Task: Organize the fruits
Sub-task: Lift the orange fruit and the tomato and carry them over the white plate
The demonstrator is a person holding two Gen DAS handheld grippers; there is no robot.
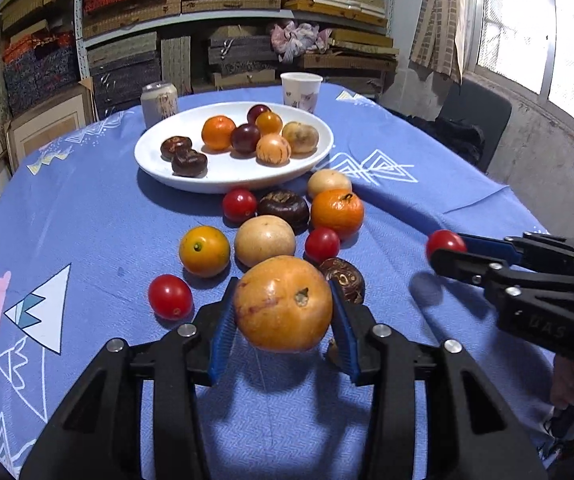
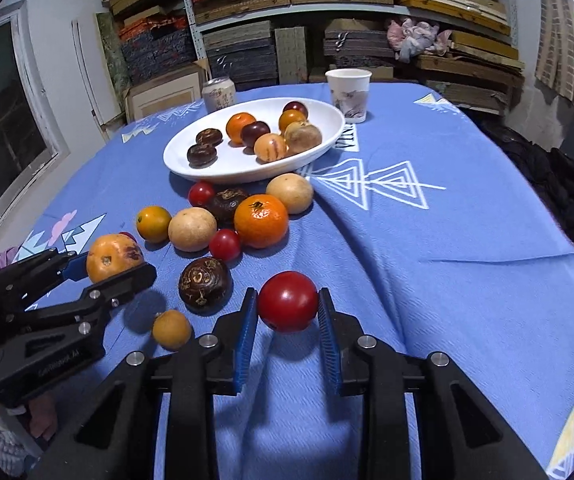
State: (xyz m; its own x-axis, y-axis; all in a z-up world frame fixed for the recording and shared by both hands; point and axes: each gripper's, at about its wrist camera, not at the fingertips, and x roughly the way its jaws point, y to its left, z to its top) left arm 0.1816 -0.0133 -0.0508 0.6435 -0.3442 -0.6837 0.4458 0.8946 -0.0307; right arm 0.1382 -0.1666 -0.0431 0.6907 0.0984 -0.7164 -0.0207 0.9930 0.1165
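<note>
My left gripper (image 1: 283,306) is shut on a large orange-yellow fruit (image 1: 283,304) and holds it above the blue tablecloth; it also shows in the right wrist view (image 2: 113,258). My right gripper (image 2: 287,304) is shut on a red cherry tomato (image 2: 287,302), also lifted; it shows in the left wrist view (image 1: 445,243). A white plate (image 1: 191,176) at mid-table holds several fruits. In front of it, loose fruits lie on the cloth: a tangerine (image 1: 337,213), a pale round fruit (image 1: 265,241), cherry tomatoes (image 1: 170,297) and dark brown fruits (image 2: 204,285).
A drinks can (image 1: 159,102) and a paper cup (image 1: 301,91) stand behind the plate. A small yellow-brown fruit (image 2: 172,329) lies near my left gripper. Shelves of boxes fill the back wall. The table edge drops off at right, with a dark chair (image 1: 475,120) beyond.
</note>
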